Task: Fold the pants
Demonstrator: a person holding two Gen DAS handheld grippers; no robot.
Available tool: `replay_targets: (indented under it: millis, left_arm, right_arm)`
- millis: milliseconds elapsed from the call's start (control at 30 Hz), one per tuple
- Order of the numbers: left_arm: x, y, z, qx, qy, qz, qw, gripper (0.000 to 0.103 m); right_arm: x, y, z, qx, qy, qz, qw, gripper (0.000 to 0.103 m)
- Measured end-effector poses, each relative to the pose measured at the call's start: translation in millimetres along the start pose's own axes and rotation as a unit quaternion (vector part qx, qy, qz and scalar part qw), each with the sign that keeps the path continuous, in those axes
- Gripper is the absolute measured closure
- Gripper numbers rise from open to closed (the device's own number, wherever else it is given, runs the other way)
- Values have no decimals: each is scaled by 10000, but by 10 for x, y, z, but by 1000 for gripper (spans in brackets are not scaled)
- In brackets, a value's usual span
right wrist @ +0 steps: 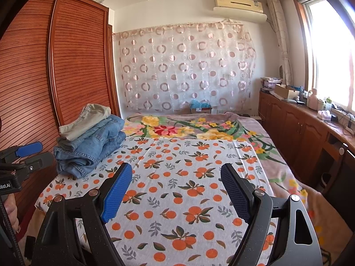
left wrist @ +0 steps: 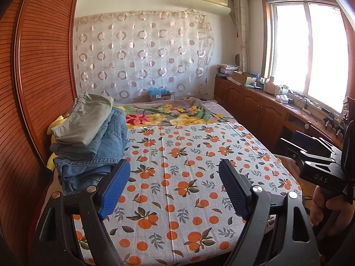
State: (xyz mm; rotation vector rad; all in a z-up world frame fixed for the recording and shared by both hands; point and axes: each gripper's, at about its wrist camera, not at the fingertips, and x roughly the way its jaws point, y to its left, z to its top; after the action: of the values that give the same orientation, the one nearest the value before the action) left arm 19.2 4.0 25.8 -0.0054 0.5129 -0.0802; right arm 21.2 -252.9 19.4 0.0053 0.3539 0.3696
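A stack of folded pants sits at the bed's left edge: blue jeans (left wrist: 93,153) (right wrist: 91,148) below, a grey-green pair (left wrist: 86,119) (right wrist: 85,122) on top. My left gripper (left wrist: 174,173) hovers open over the orange-print sheet (left wrist: 188,177), the stack just left of its blue left finger (left wrist: 115,186). My right gripper (right wrist: 176,177) is open too, with nothing between its pads, above the same sheet (right wrist: 177,199). In the left wrist view the right gripper (left wrist: 310,153) shows at the right edge, held by a hand. In the right wrist view the left gripper (right wrist: 24,155) shows at the left edge.
A wooden slatted wardrobe (left wrist: 40,77) stands close along the bed's left side. A floral blanket (right wrist: 188,128) covers the far half of the bed. Low wooden cabinets (right wrist: 299,128) with clutter on top run under the window on the right. A circle-patterned curtain (left wrist: 142,55) hangs on the back wall.
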Motion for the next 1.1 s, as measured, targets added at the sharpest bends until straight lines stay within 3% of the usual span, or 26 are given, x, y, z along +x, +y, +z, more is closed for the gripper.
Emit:
replay_targets:
  millis: [1100]
  left_arm:
    - [-17,-4,-35,1,-54,18,10000,20]
  right_arm:
    - [-14,22,-39,8,5,31,10000,20]
